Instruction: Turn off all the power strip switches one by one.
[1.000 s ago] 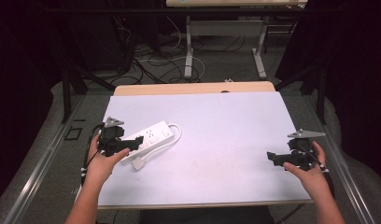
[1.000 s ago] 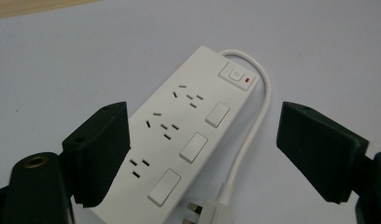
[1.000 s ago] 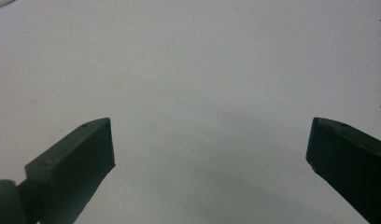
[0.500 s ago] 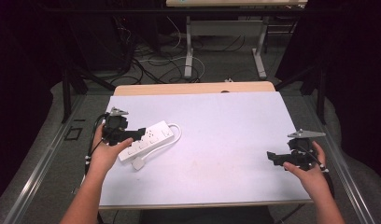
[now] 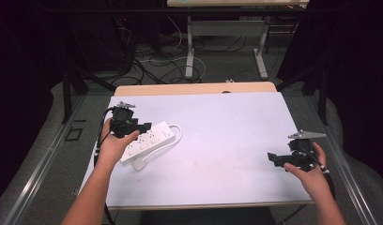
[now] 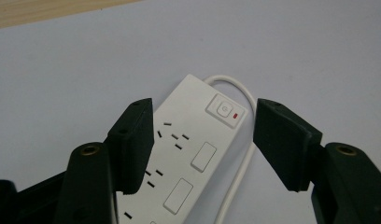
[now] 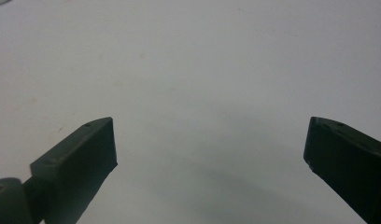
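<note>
Between my left gripper's (image 6: pixel 198 144) two black jaws: the white plastic six-socket power strip (image 6: pixel 188 154), lying flat on the white table sheet (image 6: pixel 296 51). Jaws have just been closing, now part-way apart; left pad overlaps the strip's edge, right pad stands clear with the thin white cord (image 6: pixel 240 158) in the gap. Beyond, the strip's switch end with its red light. Right gripper (image 7: pixel 209 140), well apart near the table's right edge, jaws wide over bare sheet.
</note>
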